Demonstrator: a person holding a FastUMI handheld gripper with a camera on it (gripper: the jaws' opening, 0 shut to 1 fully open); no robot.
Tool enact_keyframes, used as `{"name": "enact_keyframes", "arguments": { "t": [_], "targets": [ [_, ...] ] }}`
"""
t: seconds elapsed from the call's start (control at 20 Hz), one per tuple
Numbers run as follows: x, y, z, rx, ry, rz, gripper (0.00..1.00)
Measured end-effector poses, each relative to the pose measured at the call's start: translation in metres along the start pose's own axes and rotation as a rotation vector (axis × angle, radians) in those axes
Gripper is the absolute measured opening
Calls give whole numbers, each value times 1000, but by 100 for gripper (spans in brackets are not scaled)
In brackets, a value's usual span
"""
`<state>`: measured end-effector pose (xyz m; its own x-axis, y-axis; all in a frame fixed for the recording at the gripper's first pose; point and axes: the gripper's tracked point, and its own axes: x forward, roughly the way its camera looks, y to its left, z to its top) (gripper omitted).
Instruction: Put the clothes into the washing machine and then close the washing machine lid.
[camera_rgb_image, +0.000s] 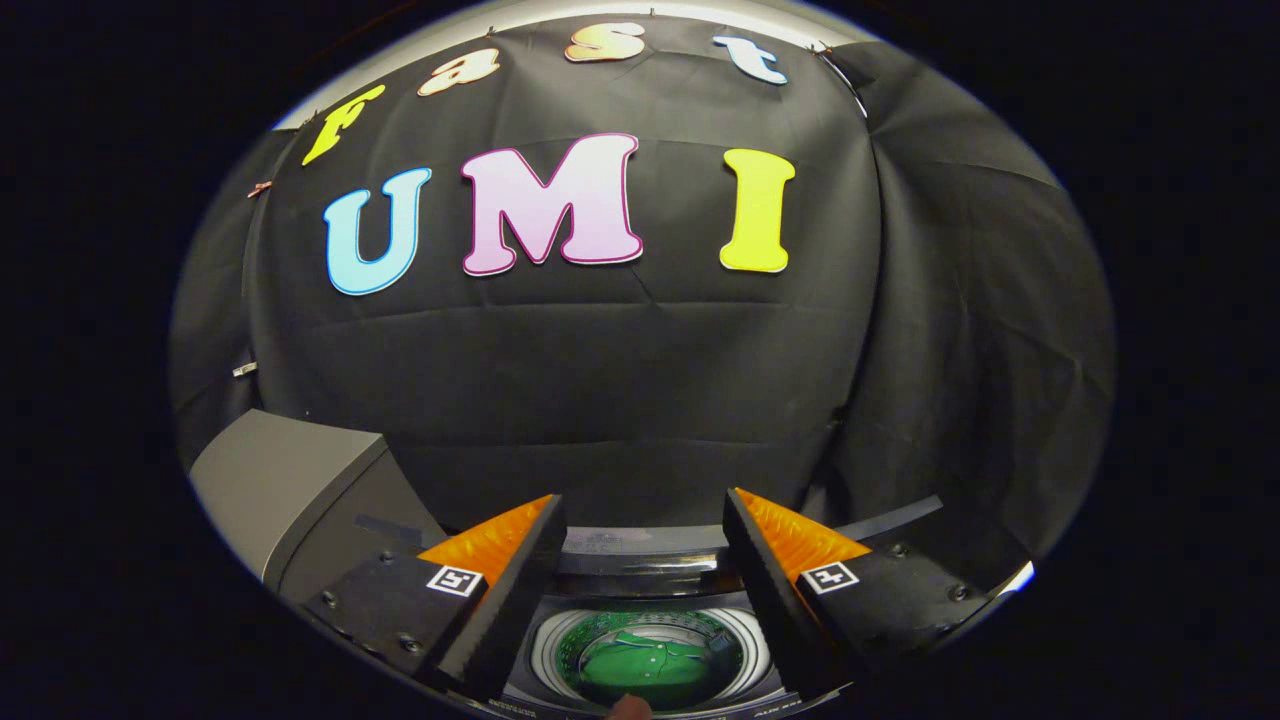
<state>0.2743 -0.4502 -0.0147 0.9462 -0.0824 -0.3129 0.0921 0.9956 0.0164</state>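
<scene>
Gripper view: shirt (640, 665) between parted fingers (520, 590).

Soft green cloth, a shirt (640, 665), inside a perforated, shiny drum (655, 650). Glossy hard rim on the washing machine (640, 580) at twelve o'clock of it. Ridged-looking fingers (770, 590), spread apart; matt grey lid (285, 480) at ten o'clock.

Rides on the gripper (640, 520), looking forward along its spread fingers and slightly down into the open washing machine (650, 650) close below, with the booth's black cloth wall (640, 380) facing it near behind.
</scene>
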Motion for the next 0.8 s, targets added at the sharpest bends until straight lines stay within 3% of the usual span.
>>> {"name": "enact_keyframes", "arguments": {
  "t": [0.5,0.8],
  "targets": [
    [-8,4,-20,1,31,4,98],
    [-10,5,-93,-64,218,1,98]
  ]
}}
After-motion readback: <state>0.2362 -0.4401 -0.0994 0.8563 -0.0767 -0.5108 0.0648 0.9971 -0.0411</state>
